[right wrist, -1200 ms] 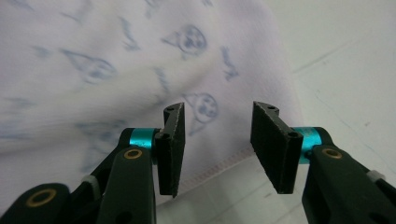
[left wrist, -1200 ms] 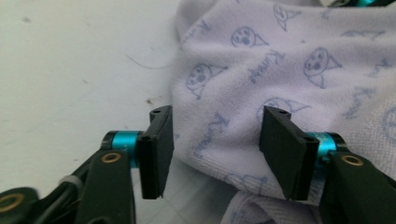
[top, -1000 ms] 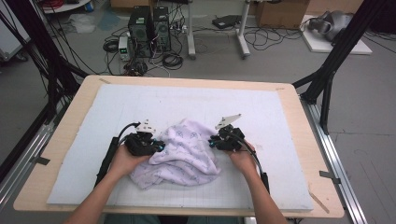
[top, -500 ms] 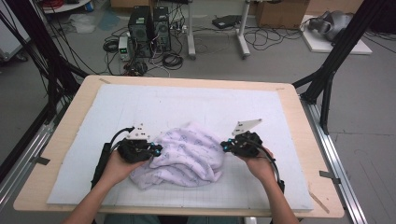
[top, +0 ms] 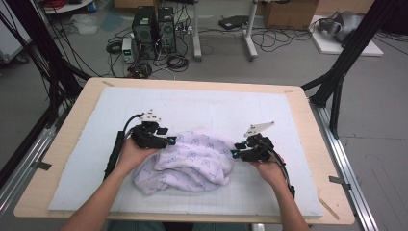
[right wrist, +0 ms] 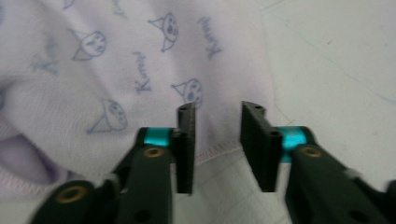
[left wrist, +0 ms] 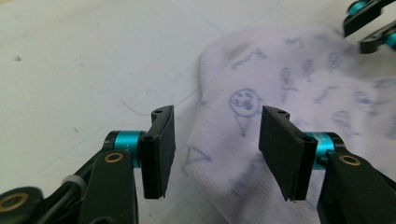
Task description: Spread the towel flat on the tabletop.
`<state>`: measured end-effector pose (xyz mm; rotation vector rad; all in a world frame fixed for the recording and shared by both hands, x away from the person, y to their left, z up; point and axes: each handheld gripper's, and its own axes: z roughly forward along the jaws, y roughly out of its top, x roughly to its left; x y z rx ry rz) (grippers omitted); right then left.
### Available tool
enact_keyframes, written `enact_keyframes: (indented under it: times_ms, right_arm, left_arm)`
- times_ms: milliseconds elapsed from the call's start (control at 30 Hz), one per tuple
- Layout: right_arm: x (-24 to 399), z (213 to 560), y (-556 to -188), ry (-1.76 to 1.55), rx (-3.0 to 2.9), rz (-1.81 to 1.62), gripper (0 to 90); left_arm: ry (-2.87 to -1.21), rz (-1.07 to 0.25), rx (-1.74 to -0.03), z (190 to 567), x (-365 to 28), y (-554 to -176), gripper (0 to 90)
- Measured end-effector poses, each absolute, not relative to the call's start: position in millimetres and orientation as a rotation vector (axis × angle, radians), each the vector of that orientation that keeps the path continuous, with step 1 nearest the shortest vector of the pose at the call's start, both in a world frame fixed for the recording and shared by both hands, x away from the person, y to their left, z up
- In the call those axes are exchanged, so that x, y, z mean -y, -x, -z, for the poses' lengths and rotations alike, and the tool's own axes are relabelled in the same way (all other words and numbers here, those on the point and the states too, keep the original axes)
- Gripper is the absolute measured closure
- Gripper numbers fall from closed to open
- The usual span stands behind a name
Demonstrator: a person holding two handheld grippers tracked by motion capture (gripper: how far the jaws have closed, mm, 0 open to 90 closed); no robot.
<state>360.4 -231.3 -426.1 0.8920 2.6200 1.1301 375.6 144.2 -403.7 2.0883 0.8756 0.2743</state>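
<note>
A crumpled lavender-white garment (top: 195,161) printed with small blue cat faces lies in a heap on the white gridded mat (top: 211,106). My left gripper (top: 168,141) sits at the heap's left edge. Its jaws have just been opening and stand apart in the left gripper view (left wrist: 215,149), with the garment's (left wrist: 261,93) edge lying loose below the gap. My right gripper (top: 235,150) is at the heap's right edge. Its jaws have also just been opening, and in the right gripper view (right wrist: 217,144) the garment's (right wrist: 116,79) stitched hem lies slack under them.
The mat covers a wooden table (top: 308,120) with bare edges all round. Black frame posts (top: 346,53) rise at both far corners. Beyond the far edge are computer towers (top: 154,24) and tangled cables on the floor. The right gripper's jaw tips (left wrist: 369,23) show in the left gripper view.
Both grippers have let go of the garment. The right hand has drawn back to the right and the left hand has shifted up and away slightly. The heap has settled flatter.
</note>
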Motion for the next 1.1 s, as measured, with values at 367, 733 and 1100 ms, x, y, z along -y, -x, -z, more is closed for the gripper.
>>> enact_keyframes:
  times_ms: [367,733,1100]
  right_arm:
    - [198,437,-371,-0.817,-2.647,-1.109,86.7]
    - [178,366,-363,-0.635,-2.47,-1.287,87.4]
    - [208,414,-336,-0.707,-2.648,-1.107,87.2]
  left_arm:
    - [-2.139,-0.296,-0.885,401,-155,-373,82.3]
    - [-1.951,-0.554,-0.868,328,-187,-349,81.8]
    - [-2.117,-0.297,-0.783,400,-155,-316,79.2]
